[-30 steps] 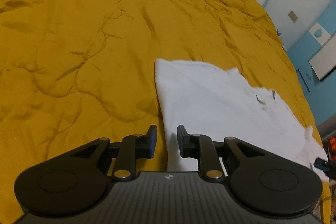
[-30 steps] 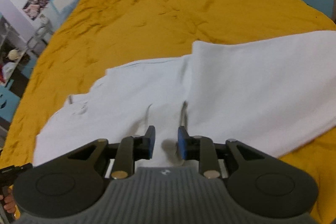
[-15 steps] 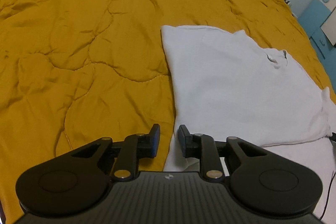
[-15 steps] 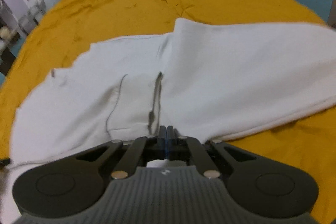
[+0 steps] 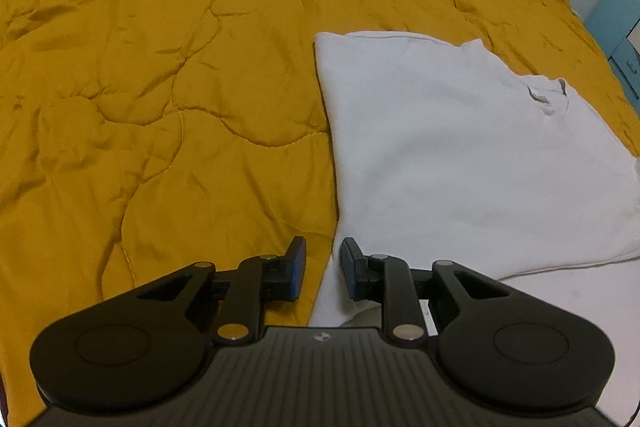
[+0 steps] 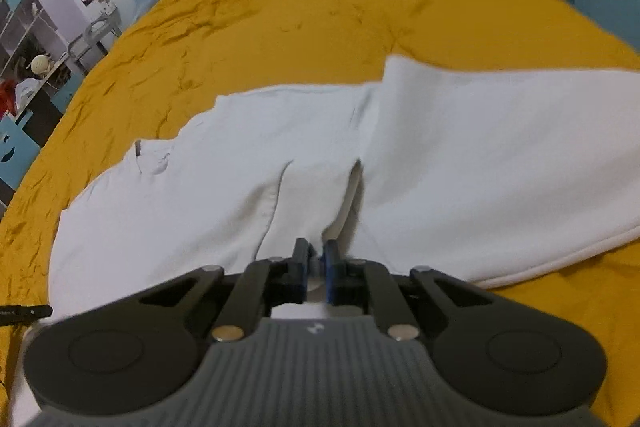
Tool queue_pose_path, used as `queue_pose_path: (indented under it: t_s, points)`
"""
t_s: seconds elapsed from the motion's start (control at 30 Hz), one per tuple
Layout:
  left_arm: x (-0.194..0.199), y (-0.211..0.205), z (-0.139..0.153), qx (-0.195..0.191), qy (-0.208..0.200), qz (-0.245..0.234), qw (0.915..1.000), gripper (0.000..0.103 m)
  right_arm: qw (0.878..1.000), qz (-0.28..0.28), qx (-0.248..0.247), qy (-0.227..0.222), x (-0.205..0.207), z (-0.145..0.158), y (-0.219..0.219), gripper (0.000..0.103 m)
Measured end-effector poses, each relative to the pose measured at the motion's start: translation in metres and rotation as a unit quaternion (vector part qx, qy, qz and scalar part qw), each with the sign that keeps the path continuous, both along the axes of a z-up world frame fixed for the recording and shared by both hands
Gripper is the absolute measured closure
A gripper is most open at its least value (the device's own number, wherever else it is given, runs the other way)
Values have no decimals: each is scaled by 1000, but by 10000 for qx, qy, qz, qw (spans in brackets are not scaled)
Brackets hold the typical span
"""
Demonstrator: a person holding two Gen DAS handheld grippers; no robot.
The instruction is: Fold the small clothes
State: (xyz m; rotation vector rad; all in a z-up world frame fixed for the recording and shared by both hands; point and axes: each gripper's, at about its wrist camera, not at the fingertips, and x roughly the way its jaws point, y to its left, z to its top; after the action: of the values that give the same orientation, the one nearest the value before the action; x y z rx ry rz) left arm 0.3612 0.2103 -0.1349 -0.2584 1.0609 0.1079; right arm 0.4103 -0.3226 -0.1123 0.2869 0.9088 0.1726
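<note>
Just ahead of the left gripper (image 5: 323, 269), jaws apart and empty, a white shirt (image 5: 440, 147) lies on a yellow quilt (image 5: 160, 87); the right gripper (image 6: 316, 265) pinches a raised fold of this soft, limp, light cloth, likely best taken at edges.

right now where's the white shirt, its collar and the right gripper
white shirt (image 5: 460, 155), left wrist view, flat middle of the fabric
collar (image 5: 546, 95), left wrist view, neck opening
right gripper (image 6: 316, 263), right wrist view, between the fingertips, shut on a pinch of shirt
</note>
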Motion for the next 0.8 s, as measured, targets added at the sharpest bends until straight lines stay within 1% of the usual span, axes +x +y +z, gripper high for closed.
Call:
queue_pose_path:
  t_s: [0.1, 0.17, 0.23, 0.3, 0.37, 0.43, 0.47, 0.5, 0.53, 0.57, 0.6, 0.63, 0.67, 0.7, 0.77, 0.8]
  points:
    - [1, -1, -1, 33, 41, 5, 10000, 77, 9998, 11, 35, 212, 2, -13, -9, 102]
    - [2, -3, -3, 98, 58, -16, 9999, 77, 9993, 74, -84, 354, 6, -26, -7, 103]
    - [3, -5, -2, 132, 59, -18, 9999, 77, 9993, 6, -63, 366, 7, -29, -5, 102]
    - [2, -6, 3, 145, 48, 1, 9999, 76, 9996, 2, 10, 289, 4, -21, -8, 98]
    - [2, -12, 18, 294, -61, -52, 9995, 75, 9998, -41, 93, 197, -5, -9, -16, 90]
    - [1, -16, 34, 381, -312, -130, 9987, 68, 9997, -165, 187, 20, -21, 9, -34, 86]
    - [0, -20, 45, 369, -475, -173, 9980, 66, 9994, -238, 257, -46, -28, 17, -44, 79]
    - [-1, -22, 53, 336, -593, -216, 9974, 62, 9987, -343, 352, -119, -36, 25, -57, 75]
    - [-1, -25, 60, 315, -669, -240, 9970, 61, 9977, -485, 439, -185, -45, 33, -74, 74]
    - [-1, -28, 67, 306, -746, -257, 9964, 61, 9964, -639, 505, -237, -52, 40, -90, 72]
    - [-2, -32, 73, 319, -831, -273, 9957, 61, 9941, -867, 585, -300, -61, 47, -113, 66]
    - [-2, -35, 76, 350, -883, -278, 9951, 60, 9914, -1091, 643, -338, -69, 53, -134, 64]
    - [-2, -38, 78, 403, -934, -272, 9944, 60, 9874, -1384, 686, -357, -75, 57, -158, 61]
    - [-1, -41, 79, 453, -953, -247, 9941, 59, 9835, -1625, 711, -363, -81, 59, -177, 61]
    - [0, -45, 74, 506, -915, -143, 9944, 58, 9710, -2219, 802, -377, -92, 61, -225, 61]
    - [2, -45, 71, 486, -872, -89, 9950, 58, 9627, -2532, 883, -359, -97, 59, -249, 61]
